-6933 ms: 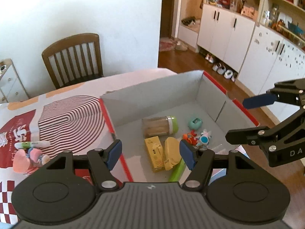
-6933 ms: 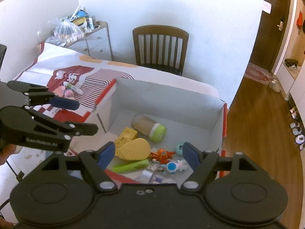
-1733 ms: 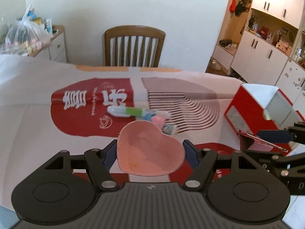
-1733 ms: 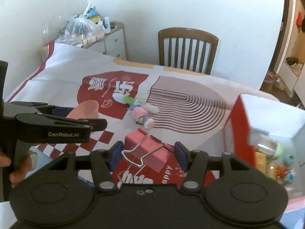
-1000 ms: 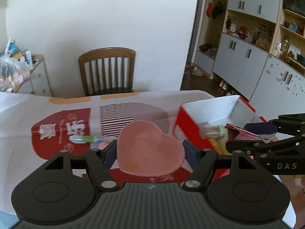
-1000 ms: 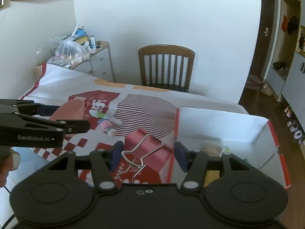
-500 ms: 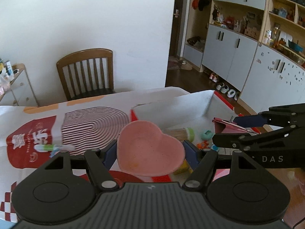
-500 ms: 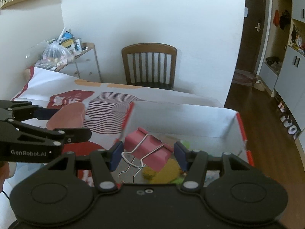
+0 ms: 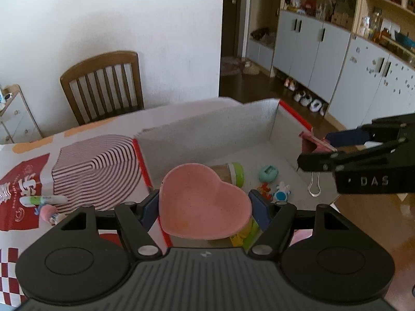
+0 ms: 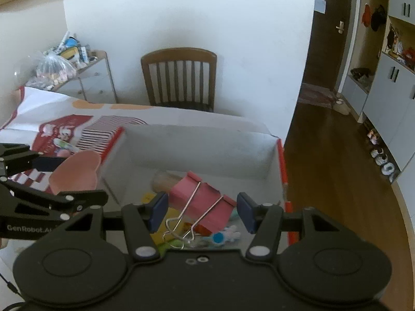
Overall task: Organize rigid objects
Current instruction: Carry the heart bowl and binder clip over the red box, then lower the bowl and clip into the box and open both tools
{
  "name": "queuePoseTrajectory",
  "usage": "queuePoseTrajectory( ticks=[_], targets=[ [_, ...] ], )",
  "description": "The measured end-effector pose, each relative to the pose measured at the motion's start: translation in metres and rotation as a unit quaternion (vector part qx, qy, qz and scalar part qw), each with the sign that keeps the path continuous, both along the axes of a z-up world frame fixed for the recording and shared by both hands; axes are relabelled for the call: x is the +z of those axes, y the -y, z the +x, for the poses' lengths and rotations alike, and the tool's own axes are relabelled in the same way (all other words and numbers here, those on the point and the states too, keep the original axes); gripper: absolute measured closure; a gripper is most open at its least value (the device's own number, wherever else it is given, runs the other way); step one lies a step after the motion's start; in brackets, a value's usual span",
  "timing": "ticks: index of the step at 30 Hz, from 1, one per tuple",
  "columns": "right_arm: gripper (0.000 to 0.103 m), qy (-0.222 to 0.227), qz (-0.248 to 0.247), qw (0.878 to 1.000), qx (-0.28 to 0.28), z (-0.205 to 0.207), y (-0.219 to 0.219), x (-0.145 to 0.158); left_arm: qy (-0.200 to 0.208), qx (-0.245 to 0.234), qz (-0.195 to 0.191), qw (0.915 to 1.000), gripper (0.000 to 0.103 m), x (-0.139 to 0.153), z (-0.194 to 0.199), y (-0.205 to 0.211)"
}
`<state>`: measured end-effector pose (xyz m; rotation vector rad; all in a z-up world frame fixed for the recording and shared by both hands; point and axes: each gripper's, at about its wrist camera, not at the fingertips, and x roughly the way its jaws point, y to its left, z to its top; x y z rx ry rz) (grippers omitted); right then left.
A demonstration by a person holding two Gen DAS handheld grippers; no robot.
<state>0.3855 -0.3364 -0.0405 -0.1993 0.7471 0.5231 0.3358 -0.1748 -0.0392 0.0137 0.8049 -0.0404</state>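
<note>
My left gripper (image 9: 205, 208) is shut on a pink heart-shaped dish (image 9: 205, 204), held over the near left corner of the open cardboard box (image 9: 207, 127). My right gripper (image 10: 202, 211) is shut on a large pink binder clip (image 10: 205, 203), its wire handles pointing toward the camera, above the box's inside. In the left wrist view that clip (image 9: 308, 145) hangs at the right over the box. The box holds a toothpick jar (image 9: 230, 172), a teal trinket (image 9: 268, 173), small toy figures (image 9: 281, 191) and yellow items, partly hidden by the dish.
A marker (image 9: 42, 200) and a small pink toy (image 9: 48, 211) lie on the red-and-white tablecloth (image 9: 85, 160) left of the box. A wooden chair (image 9: 101, 85) stands behind the table. Cabinets (image 9: 337, 64) and wooden floor lie to the right.
Both grippers have swung right from the tablecloth to above the box, still carrying the dish and the clip. The box's inside now fills both views.
</note>
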Motion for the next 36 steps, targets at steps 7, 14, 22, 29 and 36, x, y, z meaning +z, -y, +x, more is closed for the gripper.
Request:
queuePoseTrajectory(
  ticks=[7, 14, 22, 29, 36],
  targets=[
    [0.046, -0.007, -0.009, 1.000, 0.000, 0.032, 0.000, -0.015, -0.020, -0.002, 0.017, 0.9996, 0.031, -0.020, 0.030, 0.015],
    [0.046, -0.023, -0.028, 0.999, 0.014, 0.061, -0.010, -0.039, -0.049, 0.009, 0.034, 0.9982, 0.031, -0.043, 0.065, 0.021],
    [0.046, -0.047, -0.046, 0.998, 0.026, 0.075, -0.016, -0.062, -0.077, 0.004, 0.056, 0.9954, 0.031, -0.064, 0.081, 0.028],
    [0.046, -0.061, -0.059, 0.996, 0.025, 0.082, -0.021, -0.068, -0.114, 0.004, 0.059, 0.9917, 0.031, -0.072, 0.095, 0.029],
    [0.045, -0.066, -0.084, 0.994, 0.027, 0.083, -0.028, -0.071, -0.130, -0.006, 0.064, 0.9895, 0.031, -0.074, 0.098, 0.031]
  ],
)
